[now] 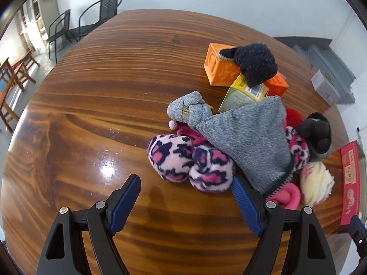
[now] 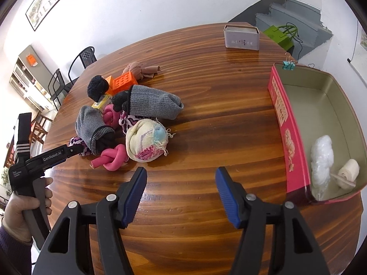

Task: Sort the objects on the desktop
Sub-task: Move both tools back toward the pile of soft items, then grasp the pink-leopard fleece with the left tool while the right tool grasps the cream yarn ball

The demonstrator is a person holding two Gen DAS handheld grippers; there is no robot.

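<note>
Socks and soft bundles lie heaped on the glossy, streaky-grained wooden table, toward my left side. Nearest my left claw sit two plush rolls in pink leopard print, fuzzy and rounded, touching each other. Draped over them is a flat grey ribbed sock, triangular in this view, with a dark cuff. A smooth pink knotted piece curls at the pile's near edge, just beside a cream ball of frayed fabric with loose threads. Farther back, a fluffy black bundle rests on an orange embossed cube and a yellow-green carton.

My left claw stands spread wide, blue ridged pads apart over bare wood, holding nothing. My right claw is likewise spread and empty.

To my right stands a red tin box with a dull gold lining, holding a crumpled clear bag and a pale roll.
</note>
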